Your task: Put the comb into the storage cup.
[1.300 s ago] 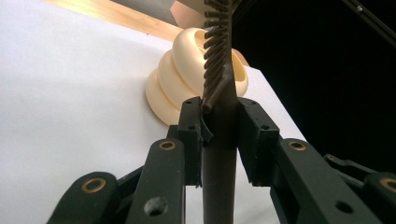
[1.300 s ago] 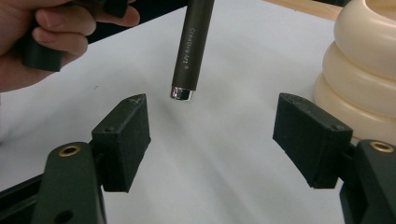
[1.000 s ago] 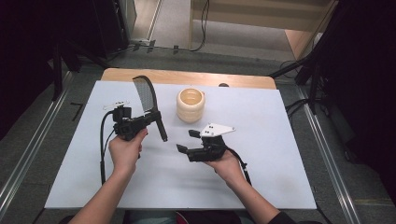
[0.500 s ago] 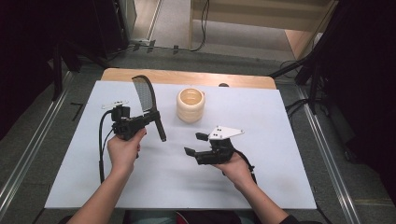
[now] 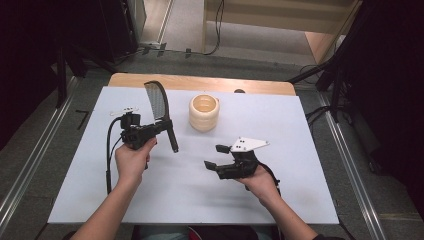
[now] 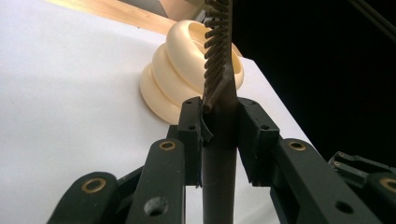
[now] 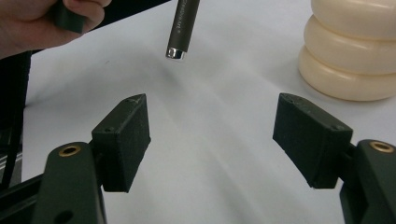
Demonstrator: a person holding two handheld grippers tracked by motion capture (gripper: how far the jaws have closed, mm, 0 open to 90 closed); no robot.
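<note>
A dark hairbrush (image 5: pixel 156 100) with a long round handle is held upright and tilted above the white table. My left gripper (image 5: pixel 162 125) is shut on the handle just below the bristles (image 6: pixel 215 51); its pads (image 6: pixel 191 135) press the handle from both sides. A cream ribbed cup (image 5: pixel 203 112) stands behind it at the table's middle back. My right gripper (image 5: pixel 214 156) hovers low over the table at front right, open with nothing between its pads (image 7: pixel 123 140). The brush handle's metal-tipped end (image 7: pixel 180 35) hangs ahead of it, and the cup (image 7: pixel 350 51) is at its right.
A white sheet (image 5: pixel 300 190) covers the table, with a wooden edge (image 5: pixel 200 82) along the back. A cable (image 5: pixel 107 160) trails from the left gripper along the left side. Dark stands and floor cables surround the table.
The right gripper has drifted to the right and a little toward the table's front, still open. The left gripper and the brush have stayed in place.
</note>
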